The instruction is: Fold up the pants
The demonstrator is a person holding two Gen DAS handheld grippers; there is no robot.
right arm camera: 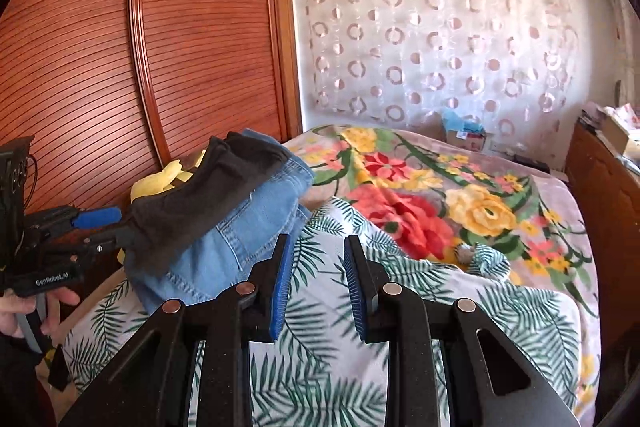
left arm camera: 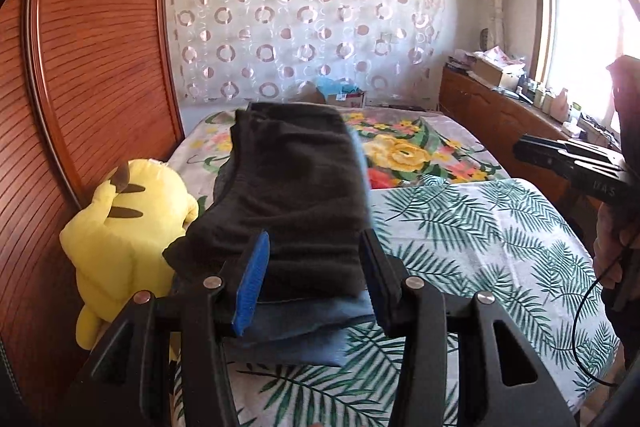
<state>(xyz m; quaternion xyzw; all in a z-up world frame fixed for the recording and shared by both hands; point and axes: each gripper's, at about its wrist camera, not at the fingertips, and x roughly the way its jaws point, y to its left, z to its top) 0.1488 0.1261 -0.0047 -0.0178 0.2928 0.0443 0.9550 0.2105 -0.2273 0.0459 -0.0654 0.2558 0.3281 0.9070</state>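
A folded dark grey pair of pants lies on top of folded blue jeans, stacked at the left side of the bed. My left gripper stands open at the near end of this stack. Its blue pads sit either side of the dark cloth without pressing it. My right gripper is off to the right over the leaf-print sheet. It is open, with nothing between its fingers.
A yellow plush toy sits between the stack and the red-brown wardrobe. A floral blanket covers the far half of the bed. A cluttered wooden cabinet lines the right side. A hand holds the left gripper.
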